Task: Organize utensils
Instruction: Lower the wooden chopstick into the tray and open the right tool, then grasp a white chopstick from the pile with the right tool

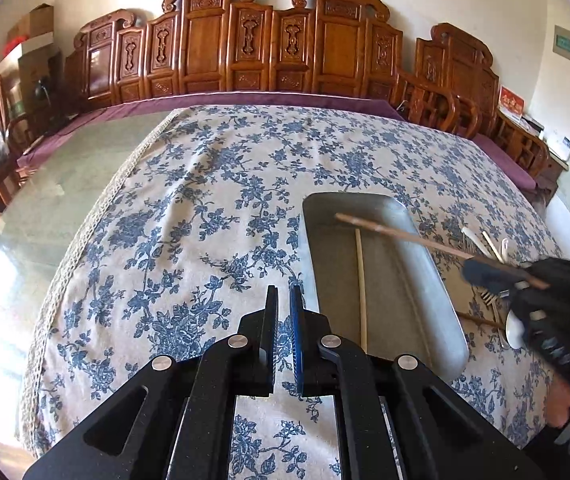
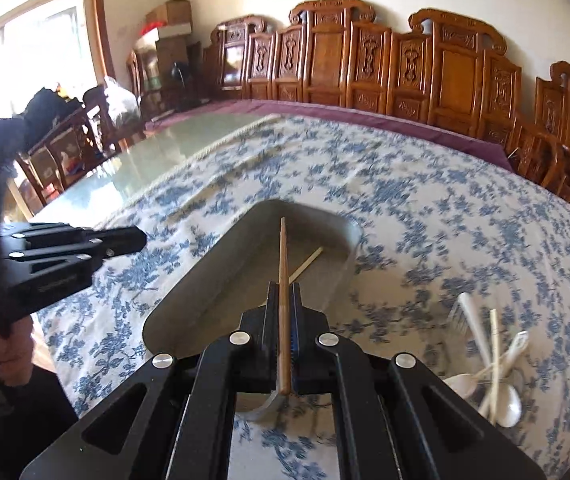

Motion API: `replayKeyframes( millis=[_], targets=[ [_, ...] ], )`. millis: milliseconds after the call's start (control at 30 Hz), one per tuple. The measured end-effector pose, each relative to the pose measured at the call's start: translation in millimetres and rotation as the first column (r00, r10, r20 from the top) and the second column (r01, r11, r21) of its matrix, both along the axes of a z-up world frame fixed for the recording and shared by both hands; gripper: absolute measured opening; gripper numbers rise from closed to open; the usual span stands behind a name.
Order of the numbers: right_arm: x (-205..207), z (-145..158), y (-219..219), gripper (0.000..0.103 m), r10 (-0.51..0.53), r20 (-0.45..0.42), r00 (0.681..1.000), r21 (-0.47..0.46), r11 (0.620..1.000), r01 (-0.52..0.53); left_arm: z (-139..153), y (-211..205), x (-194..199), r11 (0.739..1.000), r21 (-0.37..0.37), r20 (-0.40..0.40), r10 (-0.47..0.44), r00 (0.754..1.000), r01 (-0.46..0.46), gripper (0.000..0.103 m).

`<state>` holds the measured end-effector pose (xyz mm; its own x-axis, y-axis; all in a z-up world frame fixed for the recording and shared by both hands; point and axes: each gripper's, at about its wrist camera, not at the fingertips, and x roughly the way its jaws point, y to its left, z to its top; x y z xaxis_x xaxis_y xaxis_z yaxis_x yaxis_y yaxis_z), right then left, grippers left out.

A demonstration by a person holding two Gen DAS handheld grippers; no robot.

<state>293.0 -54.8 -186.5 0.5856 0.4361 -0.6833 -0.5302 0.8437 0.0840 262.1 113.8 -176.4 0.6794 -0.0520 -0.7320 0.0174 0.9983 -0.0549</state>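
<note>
Brown wooden chopstick clamped in right tool, poised over grey metal tray at frame centre for sorting; left tool near-closed, empty, beside tray.

From my left gripper I see its jaws nearly together with nothing between them, poised over the floral cloth on the tabletop. Just to the right lies a metal tray holding a pale chopstick. My right gripper comes in from the right edge, clamping a dark chopstick whose tip reaches over the tray. Beyond it, white spoons and forks lie heaped on the cloth.
</note>
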Motion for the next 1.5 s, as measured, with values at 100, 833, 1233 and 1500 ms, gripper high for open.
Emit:
replayKeyframes(
  millis=[100,833,1233,1500],
  targets=[
    [7.1,-12.4,13.6,0.006,-0.012,-0.028,1.0,-0.029,1.0,0.011,-0.3,1.6,-0.9,1.0,-0.001,-0.002,0.0,1.0,0.0,0.005],
    [7.0,3.2,-33.6,0.022,-0.035,-0.064,0.997,0.096,0.995,0.041,1.4,-11.4,-7.1,0.999,-0.013,0.002,-0.036,0.999,0.036,0.005],
    [10.9,-6.6,-177.3,0.022,-0.293,-0.01,0.956,-0.04,0.955,0.293,5.3,-73.5,-10.7,0.988,-0.012,0.024,-0.153,0.988,0.153,0.02],
    [10.0,-46.6,-194.7,0.022,-0.315,-0.112,0.942,-0.054,0.949,0.311,-3.5,-113.4,-11.1,0.976,-0.012,0.002,-0.217,0.976,0.217,0.021]
  ],
)
